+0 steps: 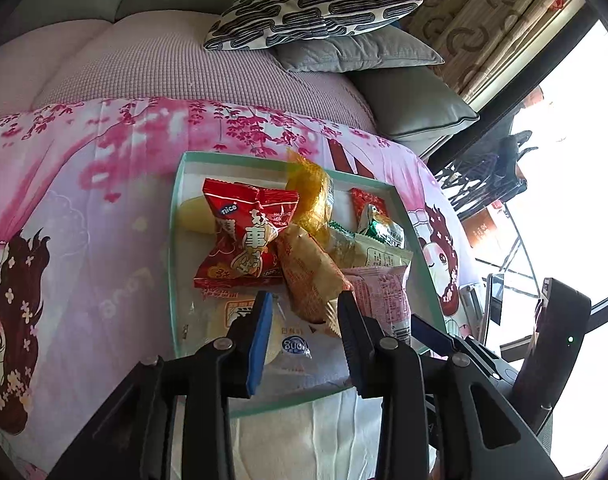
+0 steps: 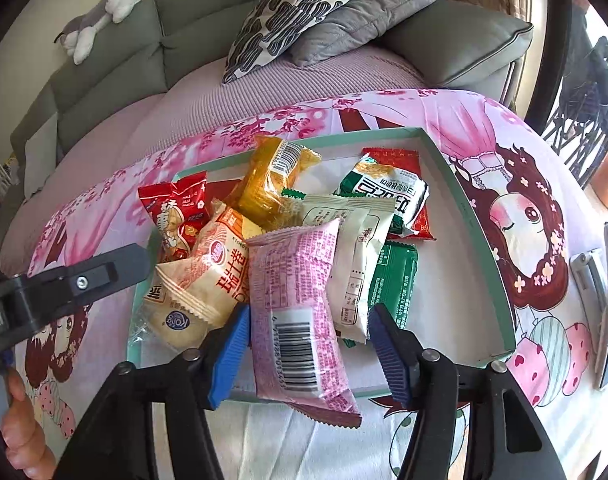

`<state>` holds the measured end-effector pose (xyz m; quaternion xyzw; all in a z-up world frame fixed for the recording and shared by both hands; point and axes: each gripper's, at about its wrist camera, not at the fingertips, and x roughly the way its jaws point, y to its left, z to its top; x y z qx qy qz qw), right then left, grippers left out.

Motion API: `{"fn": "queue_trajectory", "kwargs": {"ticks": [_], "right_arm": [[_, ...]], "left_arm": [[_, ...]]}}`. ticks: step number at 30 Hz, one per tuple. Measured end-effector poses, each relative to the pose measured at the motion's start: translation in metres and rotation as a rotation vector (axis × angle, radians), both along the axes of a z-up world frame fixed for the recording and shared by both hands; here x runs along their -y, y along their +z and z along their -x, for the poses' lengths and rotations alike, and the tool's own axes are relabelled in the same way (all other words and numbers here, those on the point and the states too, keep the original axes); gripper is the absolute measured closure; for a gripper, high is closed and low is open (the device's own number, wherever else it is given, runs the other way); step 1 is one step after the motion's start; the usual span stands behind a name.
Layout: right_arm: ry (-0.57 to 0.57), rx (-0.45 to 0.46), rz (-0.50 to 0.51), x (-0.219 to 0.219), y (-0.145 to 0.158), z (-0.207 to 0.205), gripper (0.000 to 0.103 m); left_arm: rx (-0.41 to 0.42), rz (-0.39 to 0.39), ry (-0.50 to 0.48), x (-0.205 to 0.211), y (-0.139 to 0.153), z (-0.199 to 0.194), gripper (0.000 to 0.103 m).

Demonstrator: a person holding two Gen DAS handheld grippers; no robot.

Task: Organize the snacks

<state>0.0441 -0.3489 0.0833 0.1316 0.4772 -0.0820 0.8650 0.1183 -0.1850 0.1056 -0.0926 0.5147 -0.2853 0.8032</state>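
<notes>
We keep the snacks heaped in the shallow green-rimmed tray (image 2: 483, 248) on the pink printed cloth (image 2: 483, 128), so that its walls contain the loose packets. Our right gripper (image 2: 308, 344) stands partly open astride the pink packet (image 2: 300, 312), pads not pressing. Our left gripper (image 1: 304, 332) is narrowly open beside the orange packet (image 1: 309, 276), gripping nothing.

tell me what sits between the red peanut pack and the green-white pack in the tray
In the right wrist view, an orange pack lies between the red pack and the green-white pack, with a cream pack just below it.
</notes>
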Motion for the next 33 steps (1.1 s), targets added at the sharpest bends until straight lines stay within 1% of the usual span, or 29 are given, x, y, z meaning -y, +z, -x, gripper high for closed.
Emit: {"fn": "queue_trajectory", "kwargs": {"ticks": [2, 3, 7, 8, 9, 10, 11, 13, 15, 17, 19, 21, 23, 25, 27, 30, 31, 33], "right_arm": [[-0.002, -0.004, 0.016, -0.004, 0.001, 0.005, 0.03], [-0.003, 0.0, 0.027, -0.006, 0.002, 0.008, 0.026], [0.001, 0.023, 0.045, -0.017, 0.005, 0.022, 0.011], [0.002, 0.028, 0.05, -0.021, 0.005, 0.025, 0.009], [0.002, 0.033, 0.056, -0.024, 0.005, 0.029, 0.003], [0.001, 0.039, 0.061, -0.027, 0.004, 0.031, 0.0], [-0.001, 0.044, 0.064, -0.03, 0.004, 0.034, 0.0], [-0.002, 0.054, 0.068, -0.036, 0.002, 0.038, 0.0], [-0.006, 0.065, 0.074, -0.042, 0.001, 0.041, 0.0], [-0.013, 0.069, 0.072, -0.046, -0.001, 0.043, 0.0], [-0.01, 0.075, 0.066, -0.049, -0.003, 0.044, 0.0], [-0.01, 0.078, 0.082, -0.053, -0.004, 0.045, 0.0], [-0.005, 0.084, 0.098, -0.055, -0.004, 0.046, 0.0], [-0.004, 0.09, 0.107, -0.056, -0.004, 0.046, 0.0], [-0.005, 0.097, 0.112, -0.055, -0.005, 0.046, 0.0], [-0.01, 0.1, 0.119, -0.053, -0.008, 0.045, 0.0], [-0.009, 0.099, 0.122, -0.053, -0.009, 0.044, 0.0], [-0.005, 0.1, 0.127, -0.053, -0.012, 0.044, 0.0]], "left_arm": [[0.034, -0.047, 0.022, -0.006, 0.004, 0.009, 0.06], [0.049, -0.077, 0.038, -0.01, 0.006, 0.012, 0.059], [0.108, -0.193, 0.119, -0.031, 0.007, 0.027, 0.044], [0.118, -0.218, 0.138, -0.036, 0.006, 0.03, 0.042], [0.129, -0.242, 0.156, -0.041, 0.004, 0.032, 0.041], [0.14, -0.267, 0.172, -0.046, 0.002, 0.035, 0.038], [0.148, -0.29, 0.186, -0.05, 0.0, 0.039, 0.036], [0.161, -0.323, 0.209, -0.058, -0.006, 0.045, 0.035], [0.158, -0.357, 0.225, -0.063, -0.014, 0.049, 0.033], [0.164, -0.399, 0.239, -0.066, -0.021, 0.053, 0.019], [0.197, -0.449, 0.244, -0.066, -0.022, 0.058, 0.019], [0.22, -0.471, 0.251, -0.066, -0.022, 0.063, 0.018], [0.213, -0.46, 0.264, -0.07, -0.022, 0.065, 0.013], [0.189, -0.45, 0.274, -0.074, -0.025, 0.067, 0.013], [0.175, -0.47, 0.278, -0.075, -0.029, 0.068, 0.013], [0.191, -0.526, 0.288, -0.073, -0.03, 0.07, 0.013], [0.195, -0.536, 0.292, -0.073, -0.029, 0.071, 0.013], [0.184, -0.529, 0.301, -0.074, -0.029, 0.071, 0.013]]}}
